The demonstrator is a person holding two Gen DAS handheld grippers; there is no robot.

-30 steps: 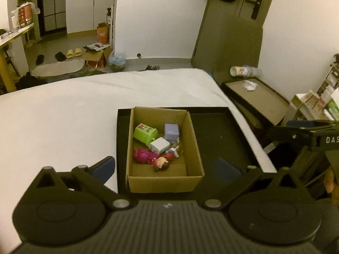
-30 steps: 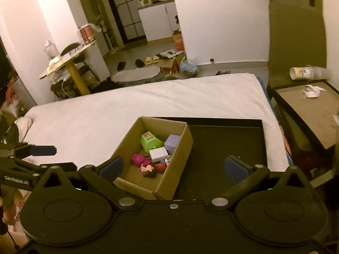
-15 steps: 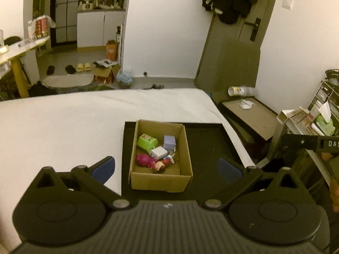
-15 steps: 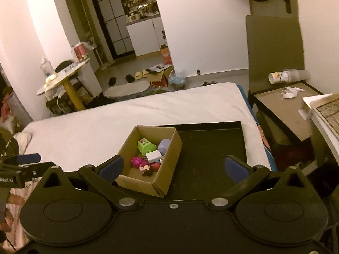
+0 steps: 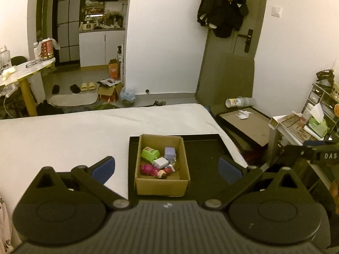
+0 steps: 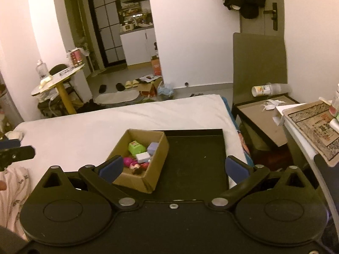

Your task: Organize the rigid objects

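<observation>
An open cardboard box stands on the left part of a black tray on the white bed. Inside lie a green block, a lilac cube, a white block, a pink toy and a small doll figure. My left gripper hangs open, high above and behind the box, holding nothing. My right gripper is likewise open and raised, with nothing between its fingers.
The white bed stretches left and beyond the tray. A low brown table with a tipped cup stands at right, next to a cluttered shelf. A round yellow-legged table stands far left. A pink sleeve shows at lower left.
Both grippers have risen and pulled back from the box, which now looks smaller and lower in both views. More of the room and the door shows. Both stayed open.
</observation>
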